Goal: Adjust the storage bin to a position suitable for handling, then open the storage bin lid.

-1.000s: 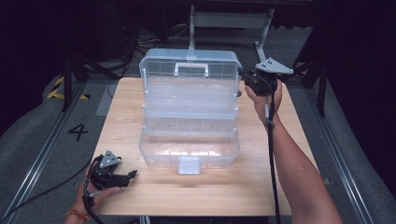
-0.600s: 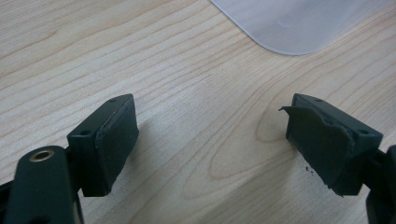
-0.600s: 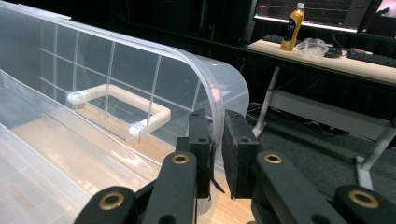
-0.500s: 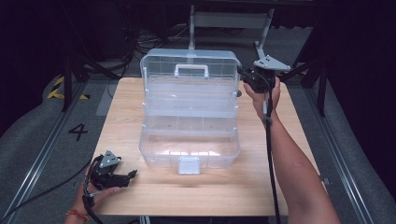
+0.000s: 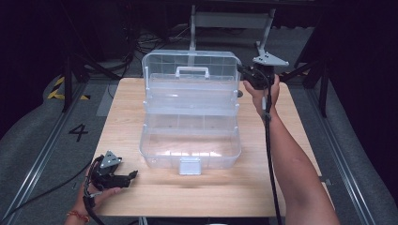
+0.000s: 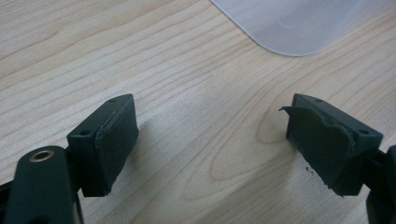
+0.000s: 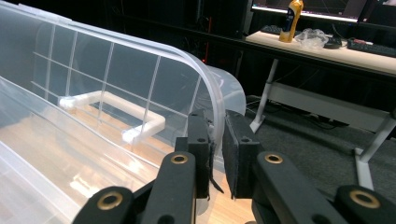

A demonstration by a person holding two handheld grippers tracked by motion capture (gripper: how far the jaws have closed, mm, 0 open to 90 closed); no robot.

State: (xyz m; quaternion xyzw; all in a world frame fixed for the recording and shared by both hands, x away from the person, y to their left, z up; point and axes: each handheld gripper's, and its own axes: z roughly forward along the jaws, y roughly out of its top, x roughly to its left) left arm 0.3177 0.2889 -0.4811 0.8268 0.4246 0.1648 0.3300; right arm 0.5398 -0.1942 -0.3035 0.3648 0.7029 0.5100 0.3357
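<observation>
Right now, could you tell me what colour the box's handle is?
White, on the clear box's lid; the handle shows best in the right gripper view.

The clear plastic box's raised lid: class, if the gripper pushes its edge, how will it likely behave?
The lid is thin, clear plastic, so probably light and a little flexible. The right gripper pinches only its rim, which looks smooth, so it may slip. The box looks empty and could slide.

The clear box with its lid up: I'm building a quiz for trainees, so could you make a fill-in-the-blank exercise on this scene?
1. The right gripper is shut on the rim of the box's ____.
2. The left gripper is ____, with bare table between its jaws.
3. The lid carries a white ____ at its middle.
4. The box stands on a ____ table.

Missing words: lid; open; handle; wooden
</observation>
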